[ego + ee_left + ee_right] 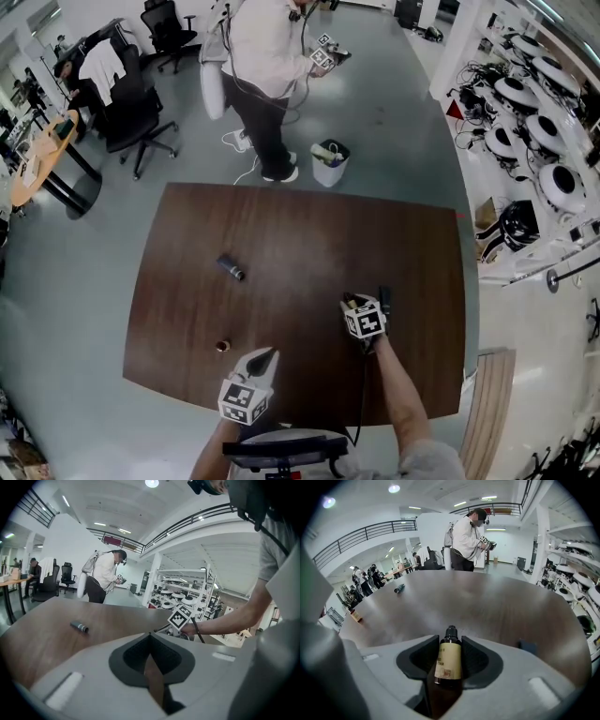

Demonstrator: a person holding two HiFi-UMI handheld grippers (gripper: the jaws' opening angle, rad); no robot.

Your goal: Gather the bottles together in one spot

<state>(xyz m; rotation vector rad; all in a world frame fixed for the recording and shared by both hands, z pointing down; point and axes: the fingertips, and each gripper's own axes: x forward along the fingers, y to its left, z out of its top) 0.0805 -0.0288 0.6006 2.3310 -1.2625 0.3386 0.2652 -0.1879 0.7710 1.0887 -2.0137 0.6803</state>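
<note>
At the table's [309, 234] six o'clock edge, the left gripper [269, 354] is seen clenched, empty. A small brown bottle [223, 346] is stood at eight o'clock. Towards four o'clock, a labelled bottle [449, 663] is grasped by the right gripper [450, 639]. A grey bottle [231, 267] is laid at ten o'clock.

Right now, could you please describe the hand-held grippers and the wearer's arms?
The left hand-held gripper and right hand-held gripper: pale grey shells, dark jaw pads, each with a white cube of black square markers. A black cable follows the right forearm; short grey sleeve.
</note>
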